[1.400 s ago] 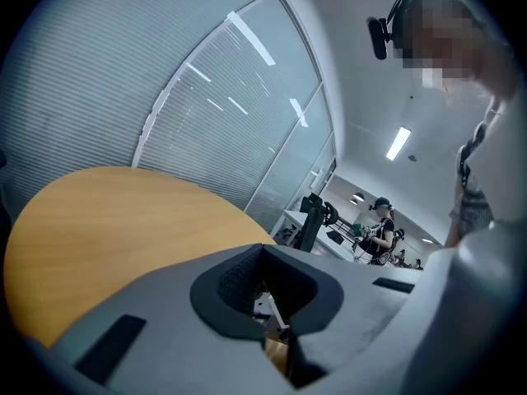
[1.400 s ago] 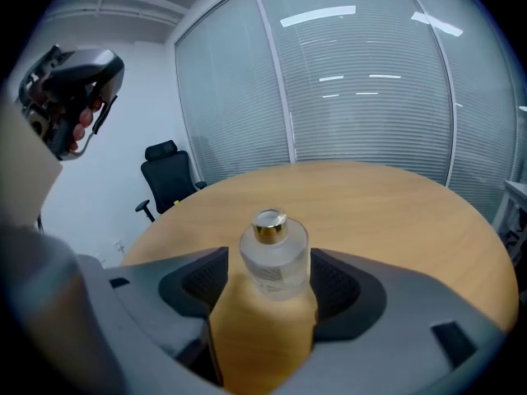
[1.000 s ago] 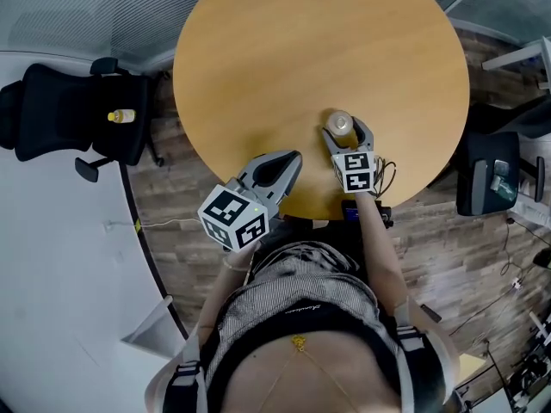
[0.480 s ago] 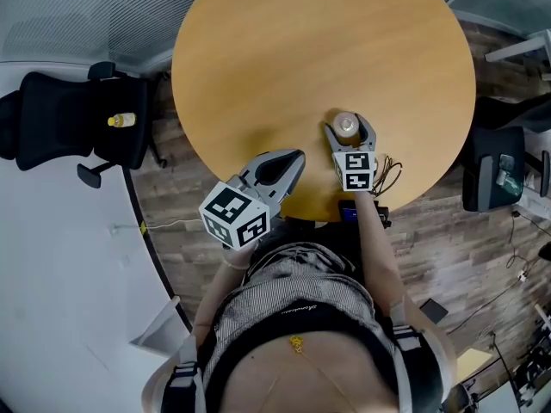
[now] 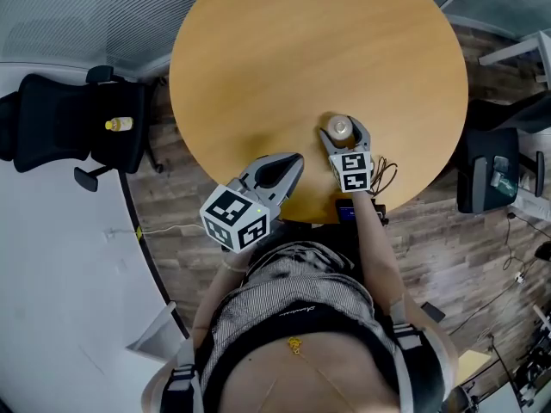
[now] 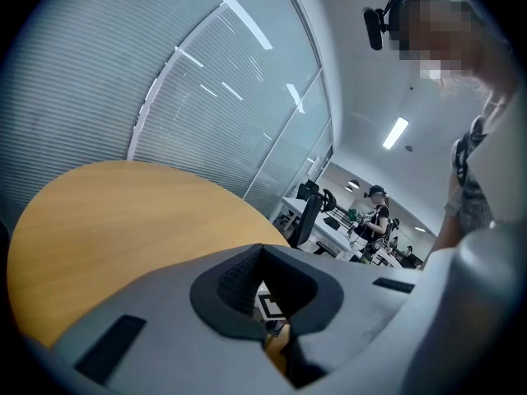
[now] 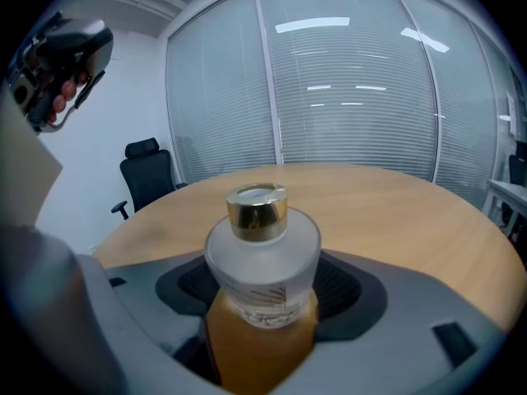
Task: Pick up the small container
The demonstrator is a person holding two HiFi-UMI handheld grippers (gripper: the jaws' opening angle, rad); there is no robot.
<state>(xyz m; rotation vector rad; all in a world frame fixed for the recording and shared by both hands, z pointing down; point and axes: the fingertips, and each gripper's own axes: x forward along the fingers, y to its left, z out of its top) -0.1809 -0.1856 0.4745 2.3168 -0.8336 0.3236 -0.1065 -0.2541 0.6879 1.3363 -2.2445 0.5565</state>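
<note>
Bright, even indoor light fills all three views. It leaves no hard shadows on the round light-wood table top (image 5: 301, 58), which carries only a faint sheen. In the left gripper view, long white ceiling strip lights (image 6: 396, 132) glow overhead and streak as reflections across the slatted glass wall (image 6: 214, 97). Similar streaks show in the right gripper view. Both gripper views bend strongly towards the edges and fade to black corners. The frosted glass bottle with a gold cap (image 7: 262, 245) is sharp, its cap catching a pale highlight, while the foreground nearest each lens is soft. The head view bows straight lines near its borders.
</note>
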